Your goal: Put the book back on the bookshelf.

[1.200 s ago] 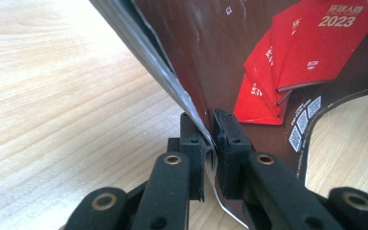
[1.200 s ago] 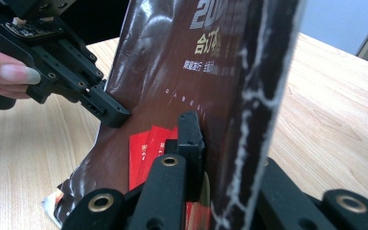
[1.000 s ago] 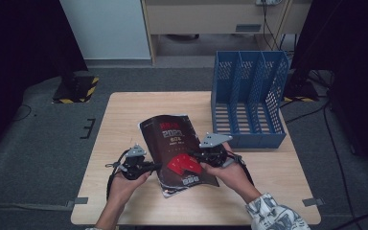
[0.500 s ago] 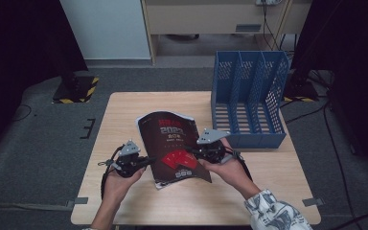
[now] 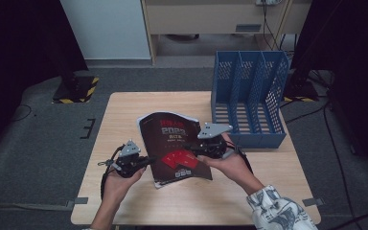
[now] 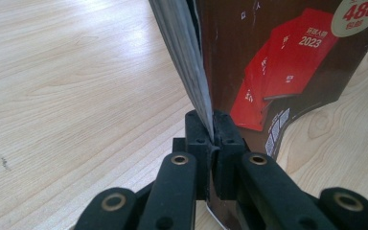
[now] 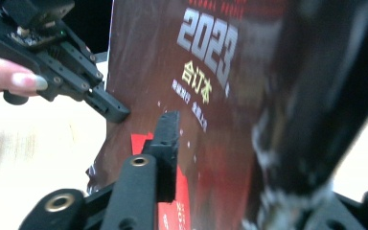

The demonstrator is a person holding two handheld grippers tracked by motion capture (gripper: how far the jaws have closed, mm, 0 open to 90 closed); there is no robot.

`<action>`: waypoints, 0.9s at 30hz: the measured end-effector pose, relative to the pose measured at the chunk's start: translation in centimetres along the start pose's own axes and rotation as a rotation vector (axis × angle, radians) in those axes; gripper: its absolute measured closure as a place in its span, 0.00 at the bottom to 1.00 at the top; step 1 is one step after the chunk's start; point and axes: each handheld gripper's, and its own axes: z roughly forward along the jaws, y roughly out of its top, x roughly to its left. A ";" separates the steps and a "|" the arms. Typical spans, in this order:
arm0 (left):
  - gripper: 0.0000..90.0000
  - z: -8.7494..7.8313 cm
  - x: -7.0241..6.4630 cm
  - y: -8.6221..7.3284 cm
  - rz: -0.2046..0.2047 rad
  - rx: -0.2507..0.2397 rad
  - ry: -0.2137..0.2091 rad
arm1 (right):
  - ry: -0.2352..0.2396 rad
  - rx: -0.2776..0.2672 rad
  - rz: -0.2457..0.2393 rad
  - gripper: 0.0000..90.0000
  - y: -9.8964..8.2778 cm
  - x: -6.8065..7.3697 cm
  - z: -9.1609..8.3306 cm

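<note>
Brown magazine [image 5: 176, 146] edge in left claw [image 5: 146, 162]

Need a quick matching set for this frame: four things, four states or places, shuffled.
Column one:
1. left tongs
2. right tongs
3. file rack
4. magazine

Column two:
A. blue, stands at the table's far right
B. dark cover with red booklets printed on it
C. clamped on the magazine's edge
D. jaws just been opening, beside the magazine's right side

Pairs: 1-C, 2-D, 3-A, 4-B
</note>
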 end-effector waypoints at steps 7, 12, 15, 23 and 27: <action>0.97 -0.1 -0.1 0.0 0.009 -0.001 -0.004 | 0.015 -0.018 -0.007 0.67 2.3 -0.5 -0.8; 0.97 -0.1 -0.1 0.0 0.008 -0.005 -0.005 | 0.021 -0.016 -0.021 0.62 3.4 -0.6 -1.0; 0.97 -0.1 -0.1 0.0 0.010 -0.007 -0.008 | 0.029 -0.012 -0.031 0.62 3.9 -0.7 -1.1; 0.97 0.0 -0.1 0.0 0.014 -0.011 -0.017 | 0.053 -0.012 -0.038 0.63 5.2 -1.0 -1.3; 0.97 0.0 -0.2 0.0 0.019 -0.008 -0.017 | 0.056 -0.013 -0.040 0.66 5.6 -1.0 -1.3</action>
